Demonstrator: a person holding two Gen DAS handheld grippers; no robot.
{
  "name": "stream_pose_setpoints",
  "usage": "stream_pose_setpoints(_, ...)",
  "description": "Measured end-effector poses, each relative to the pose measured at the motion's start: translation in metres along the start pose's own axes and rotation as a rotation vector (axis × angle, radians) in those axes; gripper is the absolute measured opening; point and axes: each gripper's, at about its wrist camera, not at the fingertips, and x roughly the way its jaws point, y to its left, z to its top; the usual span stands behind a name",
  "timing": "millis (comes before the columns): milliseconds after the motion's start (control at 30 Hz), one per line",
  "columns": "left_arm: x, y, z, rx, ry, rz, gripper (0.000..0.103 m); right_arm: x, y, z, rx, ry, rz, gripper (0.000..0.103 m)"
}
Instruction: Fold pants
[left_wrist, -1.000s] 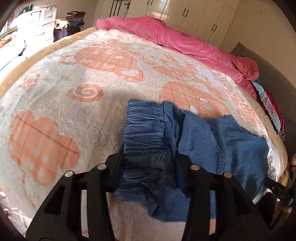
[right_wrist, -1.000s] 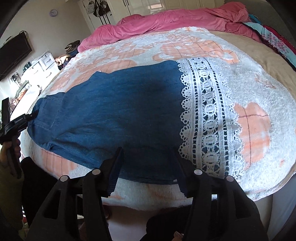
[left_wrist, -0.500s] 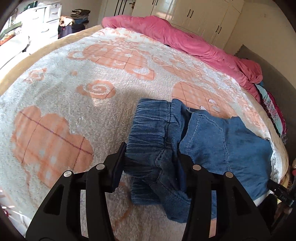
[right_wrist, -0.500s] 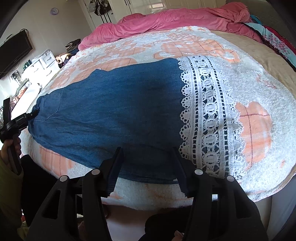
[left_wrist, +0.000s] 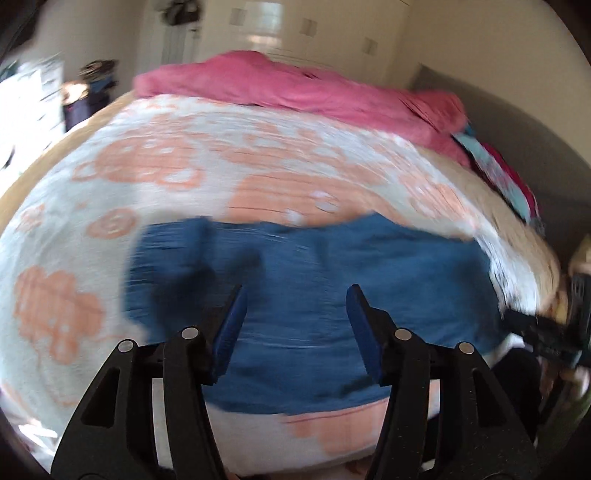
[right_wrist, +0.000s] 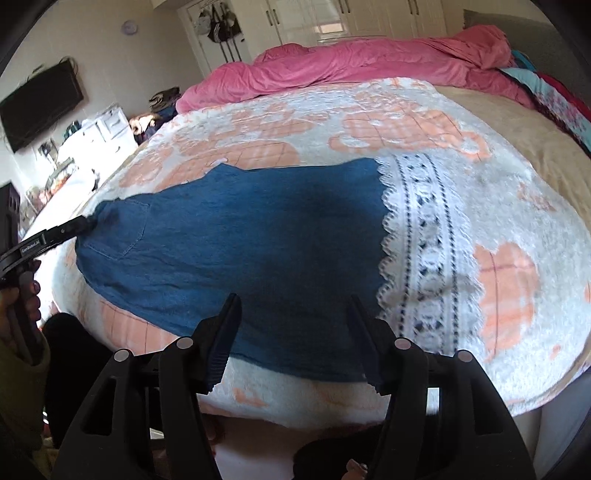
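Blue denim pants (right_wrist: 236, 251) with a white lace hem (right_wrist: 421, 251) lie flat along the near edge of the bed. In the blurred left wrist view the pants (left_wrist: 332, 288) lie spread, the waist end at left. My left gripper (left_wrist: 293, 317) is open and empty above the denim; it also shows at the waist end in the right wrist view (right_wrist: 79, 225). My right gripper (right_wrist: 293, 325) is open and empty over the near edge of the pants by the lace; it shows at the right edge of the left wrist view (left_wrist: 546, 328).
The bed has a white and peach fleece blanket (right_wrist: 498, 229). A pink duvet (right_wrist: 351, 70) is bunched at the far side, with colourful clothes (right_wrist: 554, 96) at far right. A TV (right_wrist: 40, 107) and white drawers (right_wrist: 107, 129) stand at left.
My left gripper has let go of the waistband, opened and swung back; the waist end now lies flat on the bed. The right gripper has stayed open and nearly still.
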Motion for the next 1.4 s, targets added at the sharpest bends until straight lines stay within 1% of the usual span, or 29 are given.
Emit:
stream_pose_setpoints(67,0.019,-0.022,-0.003,0.054,0.042,-0.030,0.052,0.004,0.009,0.001,-0.030,0.010,0.006,0.057)
stream_pose_setpoints(100,0.034,-0.031,-0.007,0.075,0.082,-0.040,0.052,0.008,0.011,0.000,-0.041,0.021,0.020,0.057)
stream_pose_setpoints(133,0.045,-0.035,-0.012,0.087,0.112,-0.037,0.053,0.015,0.012,-0.002,-0.050,0.052,0.032,0.057)
stream_pose_setpoints(167,0.058,-0.038,-0.020,0.104,0.157,-0.011,0.053,0.025,0.009,-0.006,-0.054,0.098,0.012,0.055)
stream_pose_setpoints(200,0.064,-0.040,-0.026,0.117,0.176,0.003,0.053,0.031,0.009,-0.011,-0.071,0.138,-0.020,0.052)
stream_pose_setpoints(267,0.062,-0.045,-0.036,0.160,0.160,0.030,0.054,0.029,0.019,-0.021,-0.173,0.153,-0.070,0.052)
stream_pose_setpoints(300,0.058,-0.047,-0.039,0.174,0.157,0.037,0.057,0.028,0.022,-0.025,-0.199,0.165,-0.091,0.052)
stream_pose_setpoints(333,0.056,-0.046,-0.042,0.170,0.157,0.030,0.060,0.027,0.023,-0.028,-0.208,0.166,-0.101,0.052)
stream_pose_setpoints(433,0.053,-0.042,-0.044,0.153,0.169,0.010,0.061,0.026,0.021,-0.032,-0.203,0.155,-0.098,0.052)
stream_pose_setpoints(500,0.046,-0.039,-0.037,0.115,0.180,-0.015,0.061,0.021,0.019,-0.030,-0.189,0.142,-0.080,0.052)
stream_pose_setpoints(567,0.035,-0.041,-0.025,0.089,0.157,-0.060,0.062,0.009,0.015,-0.028,-0.168,0.110,-0.033,0.052)
stream_pose_setpoints(633,0.022,-0.046,-0.004,0.097,0.107,-0.096,0.068,-0.004,0.008,-0.024,-0.126,0.068,0.028,0.053)
stream_pose_setpoints(700,0.022,-0.051,0.018,0.116,0.093,-0.126,0.070,-0.014,0.001,-0.015,-0.089,0.022,0.049,0.058)
stream_pose_setpoints(767,0.034,-0.057,0.043,0.135,0.099,-0.141,0.070,-0.017,-0.004,-0.003,-0.072,-0.005,0.031,0.058)
stream_pose_setpoints(833,0.054,-0.062,0.064,0.165,0.118,-0.133,0.070,-0.014,-0.008,0.009,-0.071,-0.015,0.009,0.058)
stream_pose_setpoints(867,0.061,-0.062,0.069,0.170,0.127,-0.132,0.070,-0.011,-0.008,0.014,-0.069,-0.019,0.004,0.058)
stream_pose_setpoints(933,0.091,-0.064,0.087,0.189,0.178,-0.146,0.070,-0.002,-0.008,0.026,-0.066,-0.018,0.008,0.058)
stream_pose_setpoints(1000,0.114,-0.064,0.095,0.202,0.208,-0.132,0.070,0.011,-0.008,0.034,-0.061,-0.009,0.005,0.058)
stream_pose_setpoints(1100,0.141,-0.062,0.099,0.221,0.227,-0.145,0.070,0.030,-0.010,0.043,-0.049,0.017,-0.005,0.058)
stream_pose_setpoints(1200,0.159,-0.056,0.095,0.226,0.233,-0.163,0.070,0.052,-0.018,0.036,0.005,0.071,-0.020,0.058)
stream_pose_setpoints(1267,0.171,-0.053,0.092,0.245,0.241,-0.161,0.070,0.055,-0.019,0.032,0.015,0.057,-0.020,0.058)
stream_pose_setpoints(1333,0.182,-0.051,0.089,0.233,0.277,-0.185,0.069,0.054,-0.017,0.030,0.009,0.038,-0.013,0.064)
stream_pose_setpoints(1400,0.190,-0.049,0.087,0.220,0.294,-0.192,0.069,0.053,-0.015,0.025,0.005,0.022,-0.014,0.065)
